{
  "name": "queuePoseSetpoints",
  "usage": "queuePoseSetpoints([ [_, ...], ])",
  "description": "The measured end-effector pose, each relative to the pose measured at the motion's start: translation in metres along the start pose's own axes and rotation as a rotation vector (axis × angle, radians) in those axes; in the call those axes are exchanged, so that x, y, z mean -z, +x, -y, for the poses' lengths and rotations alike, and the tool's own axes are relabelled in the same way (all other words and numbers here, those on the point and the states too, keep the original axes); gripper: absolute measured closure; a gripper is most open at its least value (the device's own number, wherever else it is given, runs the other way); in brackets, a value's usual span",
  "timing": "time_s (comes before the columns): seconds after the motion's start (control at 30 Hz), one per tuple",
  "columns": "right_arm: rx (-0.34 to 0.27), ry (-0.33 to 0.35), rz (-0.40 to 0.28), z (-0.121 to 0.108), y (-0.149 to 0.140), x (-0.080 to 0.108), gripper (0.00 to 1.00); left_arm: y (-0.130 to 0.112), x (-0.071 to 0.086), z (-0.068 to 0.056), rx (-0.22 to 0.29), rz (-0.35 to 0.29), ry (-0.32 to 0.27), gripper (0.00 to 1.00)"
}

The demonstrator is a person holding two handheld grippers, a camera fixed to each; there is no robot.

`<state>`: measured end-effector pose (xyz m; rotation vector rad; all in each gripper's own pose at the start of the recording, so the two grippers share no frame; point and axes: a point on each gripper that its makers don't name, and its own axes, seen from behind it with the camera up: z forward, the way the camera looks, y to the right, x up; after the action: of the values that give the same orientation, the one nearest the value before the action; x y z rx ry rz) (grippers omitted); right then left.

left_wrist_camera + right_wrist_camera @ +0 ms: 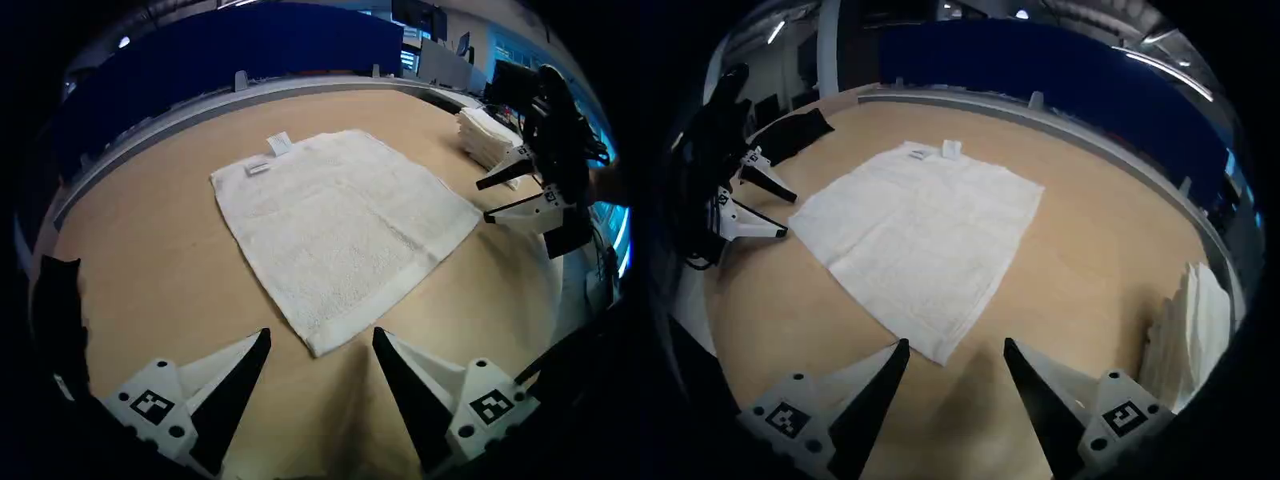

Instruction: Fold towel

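On the wooden worktop the towel lies spread flat in a single layer, well apart from a stack of folded towels near the edge. It looks close to square, so its long axis cannot be told. It sits diamond-wise to both cameras, with a small tag on its far edge towards the blue partition. In the left gripper view one corner points straight at the left gripper, whose jaws stand wide apart on either side of that corner, holding nothing. The hemmed edge runs from there to the next corner, where the right gripper is aimed in low over the worktop, its jaws also spread and empty, their tips just beside the cloth. In the right gripper view that corner lies between its own parted jaws, and a black cloth lies beyond the left gripper.
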<state>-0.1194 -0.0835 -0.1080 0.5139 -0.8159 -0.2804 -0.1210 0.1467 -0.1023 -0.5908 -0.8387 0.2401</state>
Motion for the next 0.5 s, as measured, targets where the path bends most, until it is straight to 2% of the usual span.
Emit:
queuePoseSetpoints([
  [0.4, -0.004, 0.024, 0.022, 0.0060, -0.0087, -0.0076, 0.29, -0.0040, -0.0038, -0.0014, 0.026, 0.021, 0.002, 0.07],
  [0.5, -0.005, 0.026, 0.026, 0.0070, -0.0103, -0.0092, 0.34, -0.0046, -0.0030, 0.0000, 0.025, 0.028, 0.009, 0.11],
])
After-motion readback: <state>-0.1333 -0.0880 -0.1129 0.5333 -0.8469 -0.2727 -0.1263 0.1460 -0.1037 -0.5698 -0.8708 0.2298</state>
